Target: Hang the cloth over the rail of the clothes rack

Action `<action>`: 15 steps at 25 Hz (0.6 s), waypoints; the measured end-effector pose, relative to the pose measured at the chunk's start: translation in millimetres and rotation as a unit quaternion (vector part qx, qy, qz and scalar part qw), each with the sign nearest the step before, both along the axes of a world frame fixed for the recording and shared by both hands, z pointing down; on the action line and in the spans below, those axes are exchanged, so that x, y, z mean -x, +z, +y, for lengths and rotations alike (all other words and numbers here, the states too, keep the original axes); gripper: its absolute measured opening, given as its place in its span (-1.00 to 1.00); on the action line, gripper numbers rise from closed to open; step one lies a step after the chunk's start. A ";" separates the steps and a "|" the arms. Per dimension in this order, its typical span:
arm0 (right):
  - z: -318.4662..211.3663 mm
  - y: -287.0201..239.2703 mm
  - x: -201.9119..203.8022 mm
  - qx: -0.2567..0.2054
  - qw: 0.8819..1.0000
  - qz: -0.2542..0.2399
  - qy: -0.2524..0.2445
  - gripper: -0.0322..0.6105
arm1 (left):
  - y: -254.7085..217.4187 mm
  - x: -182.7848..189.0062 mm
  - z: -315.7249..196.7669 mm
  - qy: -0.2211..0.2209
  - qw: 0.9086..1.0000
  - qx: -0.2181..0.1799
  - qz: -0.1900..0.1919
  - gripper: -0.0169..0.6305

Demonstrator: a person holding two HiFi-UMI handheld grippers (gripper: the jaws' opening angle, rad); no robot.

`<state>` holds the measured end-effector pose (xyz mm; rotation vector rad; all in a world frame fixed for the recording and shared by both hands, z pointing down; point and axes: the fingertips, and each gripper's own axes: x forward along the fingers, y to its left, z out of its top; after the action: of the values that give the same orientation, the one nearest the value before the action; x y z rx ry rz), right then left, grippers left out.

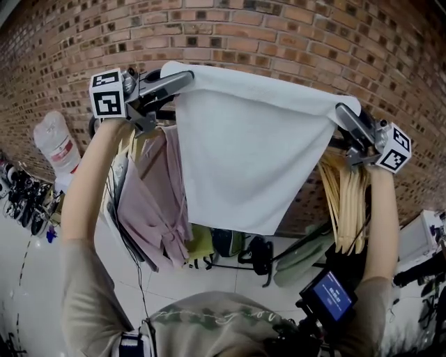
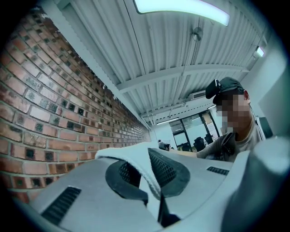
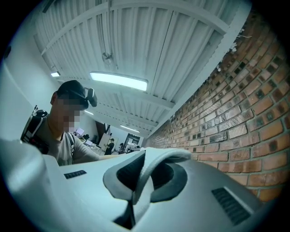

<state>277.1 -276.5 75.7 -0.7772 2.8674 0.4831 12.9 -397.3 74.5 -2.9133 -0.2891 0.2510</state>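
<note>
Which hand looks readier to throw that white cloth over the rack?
Left, marginally: the left gripper appears higher than the right gripper in the head view. Both pinch top corners of the cloth, so they probably must move together.

Both arms raised high, left gripper [image 1: 182, 80] and right gripper [image 1: 343, 113] spread apart, fingers [image 2: 168, 171] closed tight

light: ceiling strip [image 2: 181, 11] (glaring), even | edges: fisheye-bent, dark corners | shadows: soft
</note>
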 end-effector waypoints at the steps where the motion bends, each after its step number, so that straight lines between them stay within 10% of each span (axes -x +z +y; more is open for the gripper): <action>1: -3.0 -2.5 0.0 -0.001 1.000 0.003 0.001 -0.85 | -2.7 -0.1 -3.4 -0.004 1.000 0.000 0.004 -0.90; 15: -39.9 -41.6 -17.3 -0.022 0.999 0.011 0.030 -0.85 | -45.6 -13.9 -29.2 -0.055 0.998 -0.026 0.031 -0.90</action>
<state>294.4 -316.4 34.1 -0.8565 2.8503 0.5643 26.8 -426.5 28.9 -2.8520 -0.1221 0.3097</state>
